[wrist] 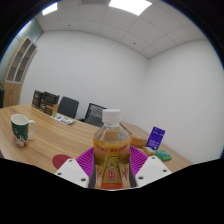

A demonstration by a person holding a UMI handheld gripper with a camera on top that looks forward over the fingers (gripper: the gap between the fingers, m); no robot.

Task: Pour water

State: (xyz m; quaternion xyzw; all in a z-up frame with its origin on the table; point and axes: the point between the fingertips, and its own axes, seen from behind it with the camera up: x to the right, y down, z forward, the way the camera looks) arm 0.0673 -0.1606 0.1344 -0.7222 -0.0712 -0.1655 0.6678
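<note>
Gripper view: the gripper [110,172] has its 2 fingers closed against the sides of a clear plastic bottle [110,145], and the purple pads [88,160] press on its labelled lower body. The bottle stands upright between them, with its white cap [112,116] on. It looks lifted clear of the table [40,150], though its base is hidden, so I cannot be sure.

The step in hand seems to be carrying the bottle toward something to pour into. The likeliest target is the white mug [21,128] with a green handle, which sits well apart to the left on the table. To do this well, keep the bottle vertical while moving, bring the neck just above the mug rim, then tilt slowly. The cap appears to be in place, so it would need removing first.

The table is light wood. A purple box [155,137] stands to the right of the bottle. Beyond are 2 dark chairs [68,106], white walls and bright ceiling panels [130,6].
</note>
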